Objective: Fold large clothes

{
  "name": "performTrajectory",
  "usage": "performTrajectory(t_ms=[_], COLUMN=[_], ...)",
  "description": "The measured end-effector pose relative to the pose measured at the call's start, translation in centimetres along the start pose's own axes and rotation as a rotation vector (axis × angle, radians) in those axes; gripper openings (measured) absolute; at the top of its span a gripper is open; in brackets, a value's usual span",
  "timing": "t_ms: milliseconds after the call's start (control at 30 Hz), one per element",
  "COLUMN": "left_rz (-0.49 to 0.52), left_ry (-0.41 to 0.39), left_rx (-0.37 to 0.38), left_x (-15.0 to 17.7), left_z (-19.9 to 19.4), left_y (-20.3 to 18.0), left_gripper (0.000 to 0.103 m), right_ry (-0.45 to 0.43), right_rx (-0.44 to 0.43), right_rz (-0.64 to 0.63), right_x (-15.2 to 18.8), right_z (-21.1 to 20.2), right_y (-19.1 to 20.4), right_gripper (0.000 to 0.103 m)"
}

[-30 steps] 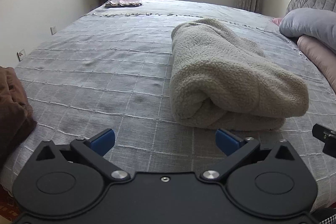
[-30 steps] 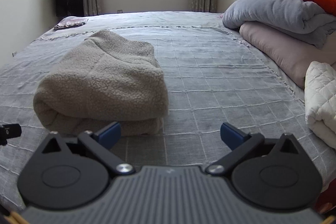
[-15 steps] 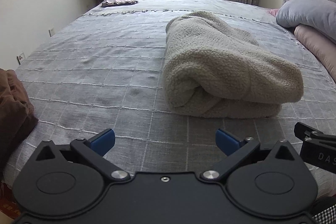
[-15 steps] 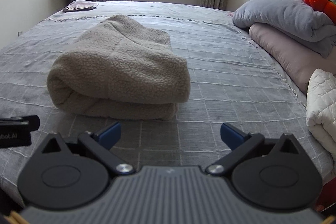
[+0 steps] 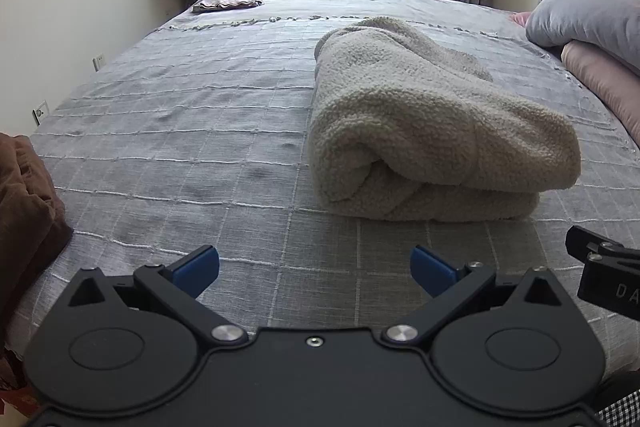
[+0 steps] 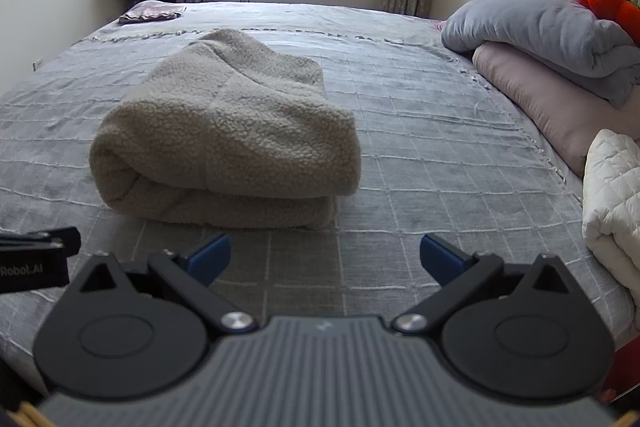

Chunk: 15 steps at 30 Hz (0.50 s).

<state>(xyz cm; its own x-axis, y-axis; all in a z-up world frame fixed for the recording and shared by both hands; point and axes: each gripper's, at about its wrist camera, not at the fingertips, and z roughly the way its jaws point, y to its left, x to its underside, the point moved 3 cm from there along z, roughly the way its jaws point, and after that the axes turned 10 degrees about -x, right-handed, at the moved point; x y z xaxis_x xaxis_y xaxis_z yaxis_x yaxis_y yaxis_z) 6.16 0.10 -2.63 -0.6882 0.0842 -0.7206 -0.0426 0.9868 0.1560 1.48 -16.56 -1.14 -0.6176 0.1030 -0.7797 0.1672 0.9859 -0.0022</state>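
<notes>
A beige fleece garment point(image 5: 432, 123) lies folded into a thick bundle on the grey checked bedspread point(image 5: 192, 131); the right wrist view shows the same fleece garment point(image 6: 228, 135) ahead and to the left. My left gripper point(image 5: 315, 265) hovers open over the bedspread, short of the bundle's near edge, nothing between its blue pads. My right gripper point(image 6: 325, 255) is open too, near the bundle's front right corner and apart from it. Each gripper's black body shows at the edge of the other's view.
A brown cloth point(image 5: 24, 211) lies at the bed's left edge. Grey and pink pillows point(image 6: 552, 39) and a white quilted cover point(image 6: 612, 195) are stacked on the right. A small folded cloth point(image 5: 228, 1) sits at the far left corner, below the window.
Both grippers have stayed open and drifted slightly; the bundle sits a little lower and more central in both views than a second ago. The garment itself has not moved.
</notes>
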Motion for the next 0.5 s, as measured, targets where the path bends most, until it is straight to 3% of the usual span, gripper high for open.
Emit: performTrajectory(t_ms=[500], left_rz=[0.020], left_ry=[-0.006], left_rx=[-0.004], left_x=[-0.07], left_z=[-0.13], left_y=[-0.60], left_gripper=[0.103], right_ry=[-0.004], right_rx=[0.003], right_rz=[0.017], right_x=[-0.27], right_z=[-0.03], right_y=[-0.82], right_gripper=[0.103])
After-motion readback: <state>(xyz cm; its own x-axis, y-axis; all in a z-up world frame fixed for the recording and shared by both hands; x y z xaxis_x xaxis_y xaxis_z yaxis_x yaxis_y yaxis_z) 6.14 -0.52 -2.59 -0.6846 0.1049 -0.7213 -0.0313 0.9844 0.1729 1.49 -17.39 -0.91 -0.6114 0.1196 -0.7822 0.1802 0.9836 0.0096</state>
